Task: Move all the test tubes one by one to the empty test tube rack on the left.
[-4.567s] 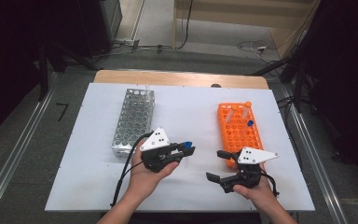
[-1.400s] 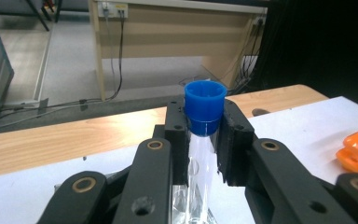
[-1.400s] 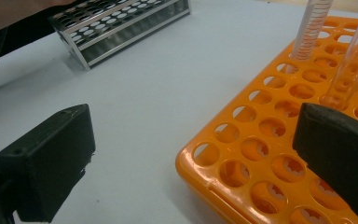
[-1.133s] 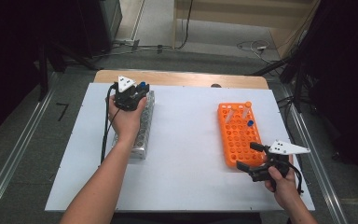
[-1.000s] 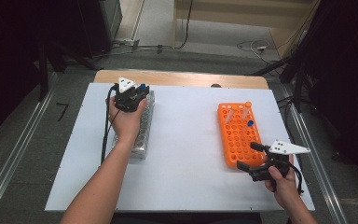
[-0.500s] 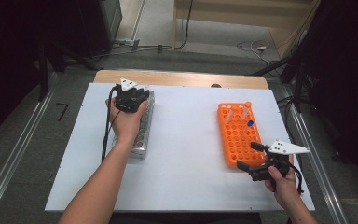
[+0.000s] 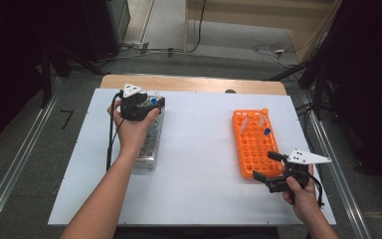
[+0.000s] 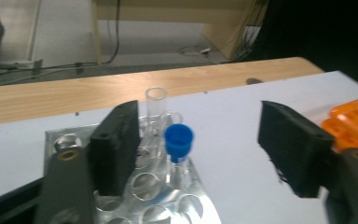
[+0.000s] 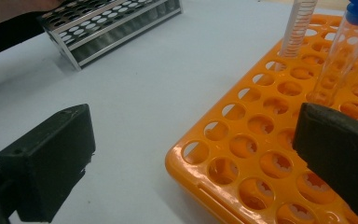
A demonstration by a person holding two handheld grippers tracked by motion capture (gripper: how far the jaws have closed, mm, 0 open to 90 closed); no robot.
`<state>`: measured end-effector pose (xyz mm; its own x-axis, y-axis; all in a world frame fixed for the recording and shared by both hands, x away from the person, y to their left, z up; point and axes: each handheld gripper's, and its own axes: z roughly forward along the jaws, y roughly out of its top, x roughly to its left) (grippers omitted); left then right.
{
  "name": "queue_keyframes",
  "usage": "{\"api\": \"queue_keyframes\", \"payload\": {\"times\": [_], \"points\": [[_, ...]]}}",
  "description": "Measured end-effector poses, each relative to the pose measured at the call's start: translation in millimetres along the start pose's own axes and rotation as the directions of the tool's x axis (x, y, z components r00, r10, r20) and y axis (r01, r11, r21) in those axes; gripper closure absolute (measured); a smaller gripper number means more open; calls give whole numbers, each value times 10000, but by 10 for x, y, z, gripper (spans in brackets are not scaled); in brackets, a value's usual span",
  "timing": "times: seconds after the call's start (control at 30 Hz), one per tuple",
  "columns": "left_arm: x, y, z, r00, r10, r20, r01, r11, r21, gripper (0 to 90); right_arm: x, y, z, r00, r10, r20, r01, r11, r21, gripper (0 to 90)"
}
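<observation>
Clear tube [image 8: 177, 154] with blue cap, upright in metal rack [image 8: 186, 205]

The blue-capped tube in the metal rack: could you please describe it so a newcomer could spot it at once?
Find the metal rack on the table's left side. At its far end, between the left gripper's open jaws, stands the blue-capped tube. Its neighbour, a clear tube, has no cap.

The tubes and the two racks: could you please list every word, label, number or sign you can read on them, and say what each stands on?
No text can be read.
Clear tube in the orange rack: printed scale marks along its wall, too blurred to read any figures.
Blue-capped tube in the metal rack: no label visible.
Orange rack and metal rack: no lettering visible.
</observation>
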<state>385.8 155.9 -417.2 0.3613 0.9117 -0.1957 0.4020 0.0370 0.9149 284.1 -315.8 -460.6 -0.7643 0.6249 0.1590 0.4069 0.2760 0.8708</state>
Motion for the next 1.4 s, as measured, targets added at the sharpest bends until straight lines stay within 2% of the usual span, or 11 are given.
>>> {"api": "queue_keyframes", "payload": {"times": [0.13, 0.23, 0.37, 0.57, 0.73, 0.87, 1.17, 1.27, 1.4], "points": [[-67, 7, -125, 9987, 171, 475, -163, 9997, -190, 126, -2, 2, 3, 10000, 35, 5, -35, 10000, -9, 0], [-124, -8, -241, 9957, 303, 877, -271, 9989, -377, 77, -4, 5, 5, 10000, 51, 5, -51, 10000, 14, 0], [-186, -40, -371, 9918, 446, 1194, -399, 9983, -422, 18, -6, 13, 5, 10000, 72, 7, -72, 10000, 9, 0], [-289, -123, -546, 9843, 599, 1662, -514, 9972, -550, 0, -30, 24, 10, 9998, 159, 83, -159, 9999, 7, 0], [-396, -225, -646, 9770, 881, 1940, -788, 9954, -553, 0, -60, 33, 22, 9998, 167, 139, -168, 9999, 43, 0], [-449, -283, -709, 9719, 868, 2190, -743, 9951, -647, 0, -87, 45, 24, 9995, 225, 231, -225, 9997, 25, 0], [-516, -369, -815, 9673, 1005, 2329, -861, 9938, -710, 0, -154, 163, 54, 9977, 356, 572, -348, 9993, -148, 0], [-516, -396, -830, 9683, 941, 2313, -804, 9944, -682, 0, -184, 233, 70, 9961, 477, 745, -458, 9986, -268, 0], [-523, -438, -855, 9683, 921, 2320, -792, 9948, -646, 0, -203, 305, 97, 9905, 544, 1265, -512, 9983, -284, 5]]}}
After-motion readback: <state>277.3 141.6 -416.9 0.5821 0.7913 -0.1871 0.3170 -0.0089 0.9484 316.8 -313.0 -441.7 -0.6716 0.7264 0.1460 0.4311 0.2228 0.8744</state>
